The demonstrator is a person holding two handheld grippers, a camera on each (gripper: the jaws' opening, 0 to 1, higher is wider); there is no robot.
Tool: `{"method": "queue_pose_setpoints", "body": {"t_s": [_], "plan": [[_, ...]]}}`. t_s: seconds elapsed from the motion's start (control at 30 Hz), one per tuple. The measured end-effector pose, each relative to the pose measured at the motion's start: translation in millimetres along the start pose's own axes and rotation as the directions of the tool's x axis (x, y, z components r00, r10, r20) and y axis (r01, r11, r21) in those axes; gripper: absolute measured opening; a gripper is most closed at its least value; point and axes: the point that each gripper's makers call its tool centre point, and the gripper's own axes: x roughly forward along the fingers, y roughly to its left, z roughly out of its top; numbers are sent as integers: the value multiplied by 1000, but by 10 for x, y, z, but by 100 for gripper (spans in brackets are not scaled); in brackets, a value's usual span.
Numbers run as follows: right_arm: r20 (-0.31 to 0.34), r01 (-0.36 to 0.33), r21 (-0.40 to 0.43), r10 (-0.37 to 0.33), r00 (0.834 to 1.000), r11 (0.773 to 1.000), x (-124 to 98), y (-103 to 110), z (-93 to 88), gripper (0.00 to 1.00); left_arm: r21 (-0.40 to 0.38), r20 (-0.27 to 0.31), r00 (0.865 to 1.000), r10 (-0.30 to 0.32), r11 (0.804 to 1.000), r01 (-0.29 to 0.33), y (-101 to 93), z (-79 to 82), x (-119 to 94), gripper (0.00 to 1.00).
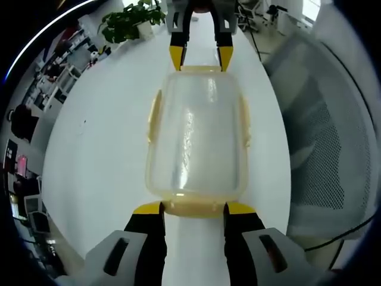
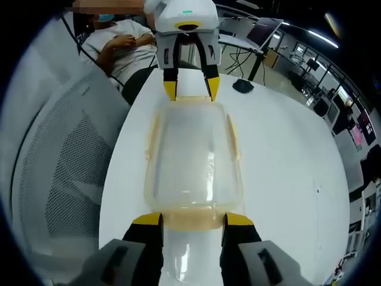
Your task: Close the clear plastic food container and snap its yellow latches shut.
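A clear plastic container with its lid on lies lengthwise on the white table, between my two grippers. Yellow latches run along its long sides. My left gripper is open, its yellow tips on either side of the near end latch. In the right gripper view it stands at the far end. My right gripper is open and straddles the opposite end latch. The left gripper view has it at the far end.
A grey mesh chair stands close along one table edge. A person sits beyond the table's end. A small black object lies on the table, and a potted plant stands at the other end.
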Motion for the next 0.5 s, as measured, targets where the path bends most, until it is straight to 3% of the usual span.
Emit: {"method": "queue_pose_setpoints", "body": {"t_s": [0.5], "plan": [[-9,-14,-8,14,1000,1000,-127,-28,-320,34,-28,10,1000,0,1000,0,-37,315,129,35]]}}
